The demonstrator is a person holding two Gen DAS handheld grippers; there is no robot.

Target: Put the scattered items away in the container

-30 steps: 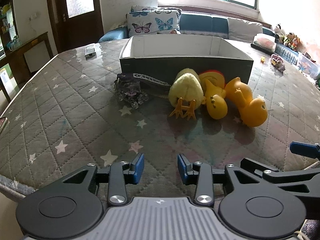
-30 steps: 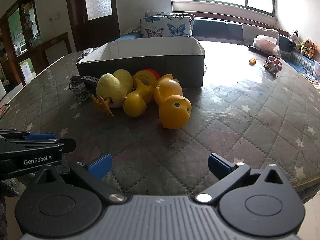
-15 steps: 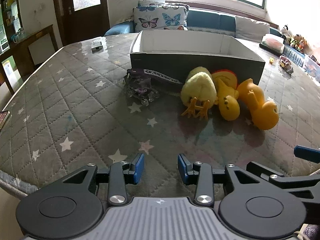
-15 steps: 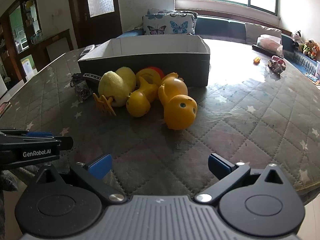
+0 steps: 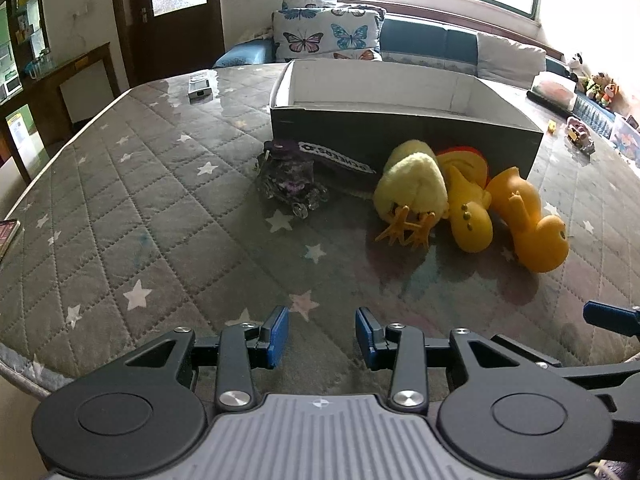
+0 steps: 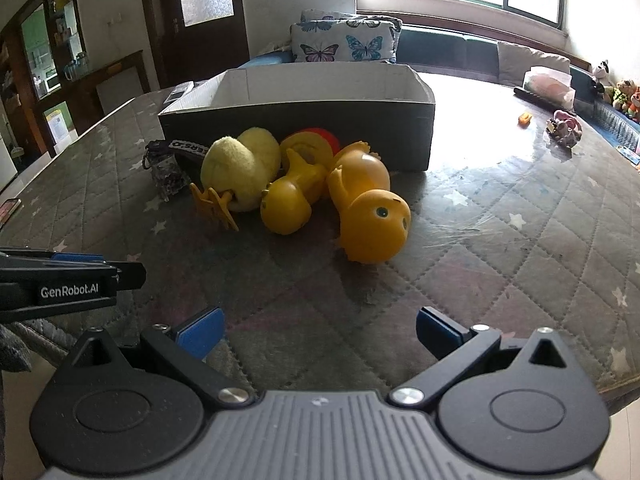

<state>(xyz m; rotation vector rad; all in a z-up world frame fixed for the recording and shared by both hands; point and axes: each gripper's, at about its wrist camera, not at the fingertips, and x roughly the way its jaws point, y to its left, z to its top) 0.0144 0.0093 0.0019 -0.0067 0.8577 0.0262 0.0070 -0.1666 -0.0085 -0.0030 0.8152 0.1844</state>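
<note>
Right wrist view: right gripper (image 6: 318, 330) spread wide, empty, bottom centre; orange duck (image 6: 370, 208) lies mid-frame above it, apart. Left gripper (image 5: 322, 334) parted, empty.

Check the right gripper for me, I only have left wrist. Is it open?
Observer: Yes. On the right wrist view the right gripper has its fingers spread wide, with nothing between them.
Operator: What is it lined up on?
Observer: The orange duck. It lies on its side, head and one eye toward that camera, roughly centred ahead of the fingers, with bare table between.
Operator: Does my gripper show from there?
Observer: Yes. The left gripper enters at that view's left edge, side on with its logo readable, and stops short of the toys.
</note>
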